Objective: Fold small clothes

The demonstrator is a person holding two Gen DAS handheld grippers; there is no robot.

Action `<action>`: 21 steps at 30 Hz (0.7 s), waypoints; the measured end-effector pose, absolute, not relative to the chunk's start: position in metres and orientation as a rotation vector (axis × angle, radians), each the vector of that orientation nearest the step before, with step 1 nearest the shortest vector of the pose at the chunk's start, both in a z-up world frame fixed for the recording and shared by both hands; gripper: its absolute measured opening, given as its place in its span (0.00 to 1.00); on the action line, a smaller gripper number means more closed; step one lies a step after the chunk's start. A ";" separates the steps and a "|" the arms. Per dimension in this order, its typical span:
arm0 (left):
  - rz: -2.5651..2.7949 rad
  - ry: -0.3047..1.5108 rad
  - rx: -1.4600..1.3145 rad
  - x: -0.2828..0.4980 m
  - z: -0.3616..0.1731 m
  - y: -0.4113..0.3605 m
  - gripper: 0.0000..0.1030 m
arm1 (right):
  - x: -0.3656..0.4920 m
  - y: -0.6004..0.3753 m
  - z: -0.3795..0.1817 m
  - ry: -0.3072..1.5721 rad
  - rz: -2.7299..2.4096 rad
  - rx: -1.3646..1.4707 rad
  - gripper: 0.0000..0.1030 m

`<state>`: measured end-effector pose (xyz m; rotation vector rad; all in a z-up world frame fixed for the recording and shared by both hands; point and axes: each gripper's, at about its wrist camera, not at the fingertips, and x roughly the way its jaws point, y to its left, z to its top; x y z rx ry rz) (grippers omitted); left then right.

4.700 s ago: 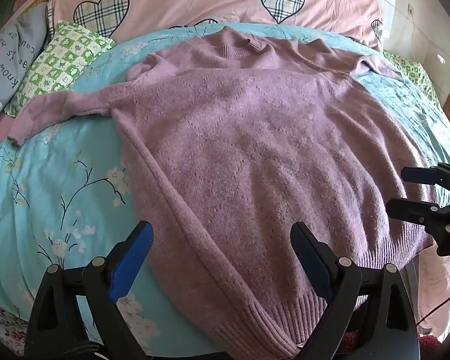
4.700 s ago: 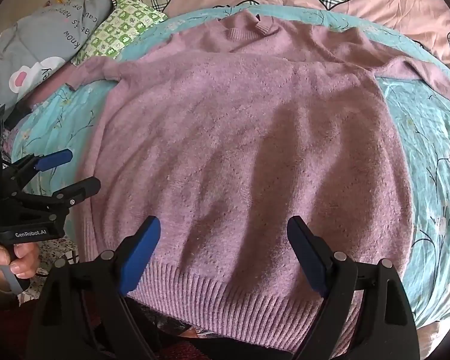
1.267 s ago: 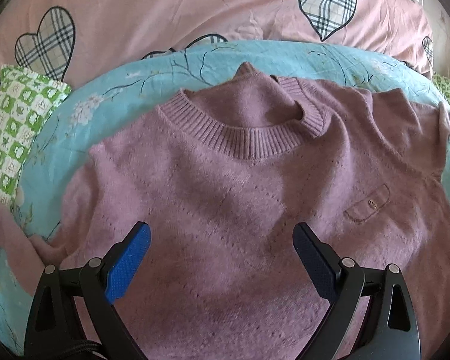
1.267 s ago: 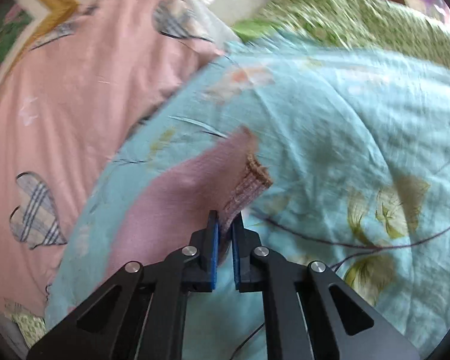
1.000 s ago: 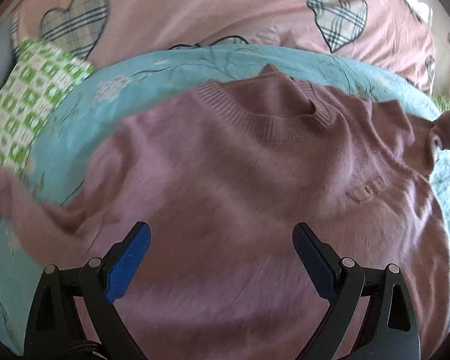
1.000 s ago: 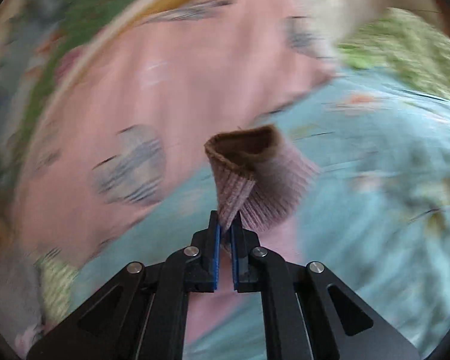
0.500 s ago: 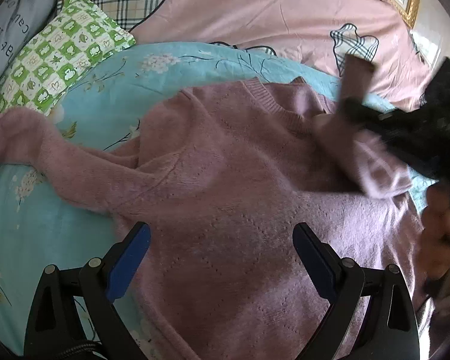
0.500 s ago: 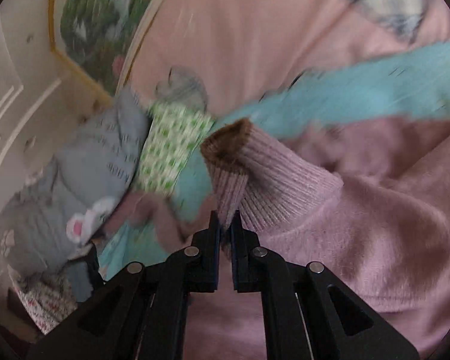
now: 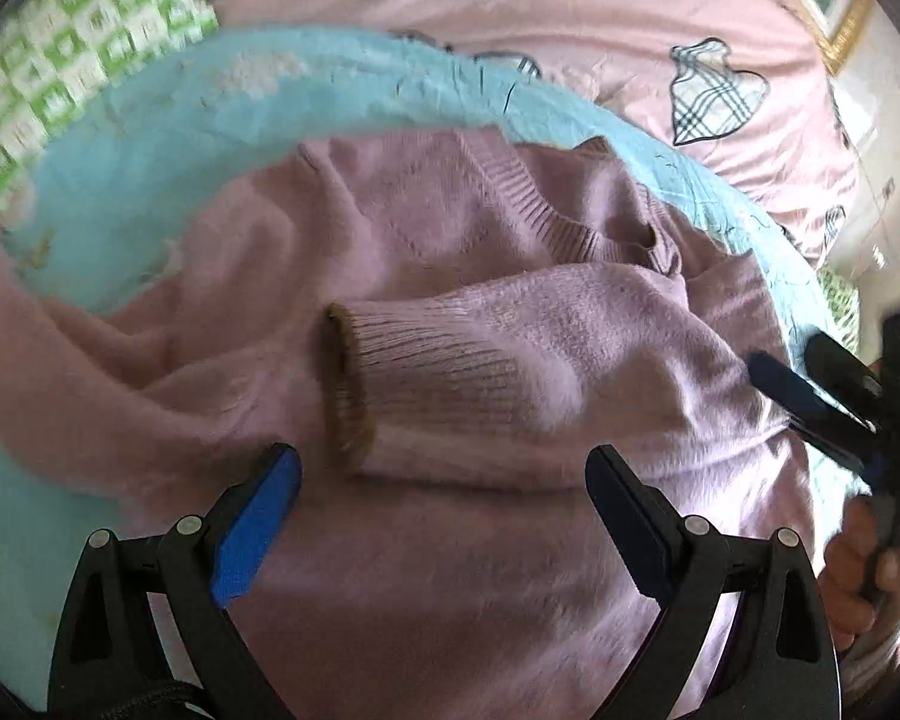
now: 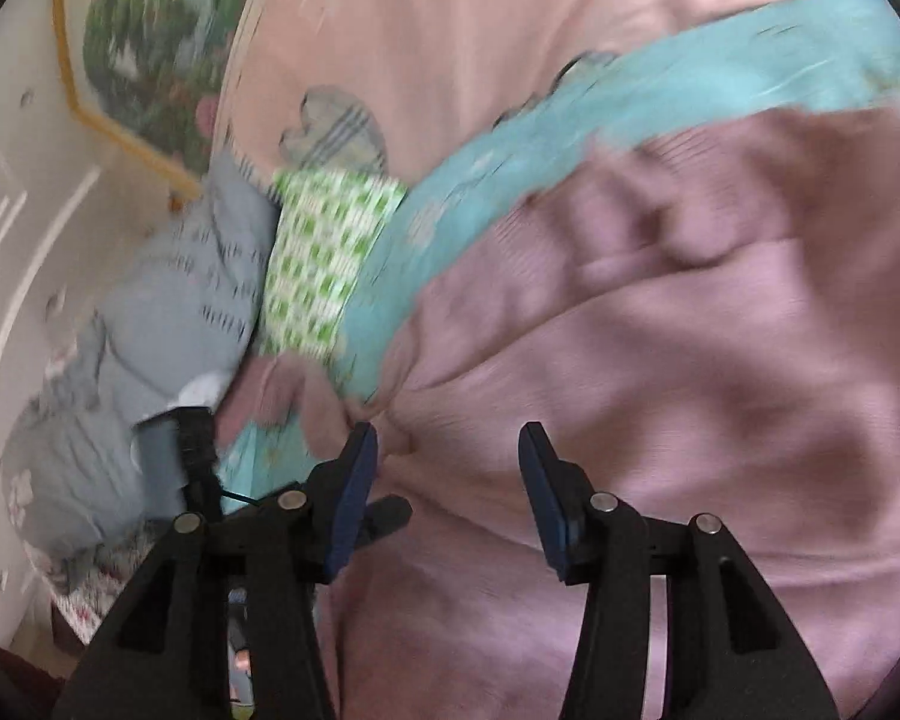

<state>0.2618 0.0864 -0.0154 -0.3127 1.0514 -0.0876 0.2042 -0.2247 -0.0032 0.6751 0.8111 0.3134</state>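
The mauve sweater (image 9: pixel 450 540) is lying face up on the turquoise quilt (image 9: pixel 150 138) of the bed, collar (image 9: pixel 546 210) toward the far side, hem toward you. One sleeve (image 9: pixel 510 360) is lying folded across the chest, its ribbed cuff (image 9: pixel 348 384) pointing left; laid there, it is narrowing the garment toward a rectangle that can then be folded. The other sleeve (image 9: pixel 48 348) is trailing off to the left over the quilt, unfolded, so you are probably about a third of the way through this garment.

You are holding the left claw (image 9: pixel 444 522) wide open just above the sweater's midsection, gripping nothing; it is sitting near the cuff, well placed to reach left for the trailing sleeve. You are holding the right claw (image 10: pixel 450 492) partly open and empty too. In the left wrist view it is appearing at the right edge, beside the shoulder where the folded sleeve begins.

The sweater's hem is cut off below both views, and the left sleeve's end is running out of the frame in the left wrist view. The right wrist view is smeared by motion: the green checked pillow (image 10: pixel 330 258) and grey pillow (image 10: pixel 168 330) are readable, the knit's folds barely. The pink heart-print duvet (image 9: pixel 630 30) is filling the far side.
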 end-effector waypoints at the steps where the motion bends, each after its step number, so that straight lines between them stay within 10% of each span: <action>1: -0.090 1.065 -0.337 0.269 -0.021 0.087 0.93 | 0.196 -0.235 0.001 0.794 0.286 0.679 0.49; 4: -0.067 1.068 -0.371 0.285 -0.032 0.087 0.57 | 0.170 -0.263 0.011 0.739 0.221 0.697 0.49; 5: -0.074 1.059 -0.367 0.287 -0.031 0.085 0.16 | 0.162 -0.270 0.015 0.723 0.201 0.698 0.49; 6: -0.094 1.059 -0.386 0.287 -0.029 0.085 0.06 | 0.159 -0.273 0.018 0.715 0.186 0.695 0.49; 21: -0.072 0.958 -0.429 0.236 -0.034 0.117 0.06 | 0.209 -0.377 0.013 0.776 -0.187 0.525 0.53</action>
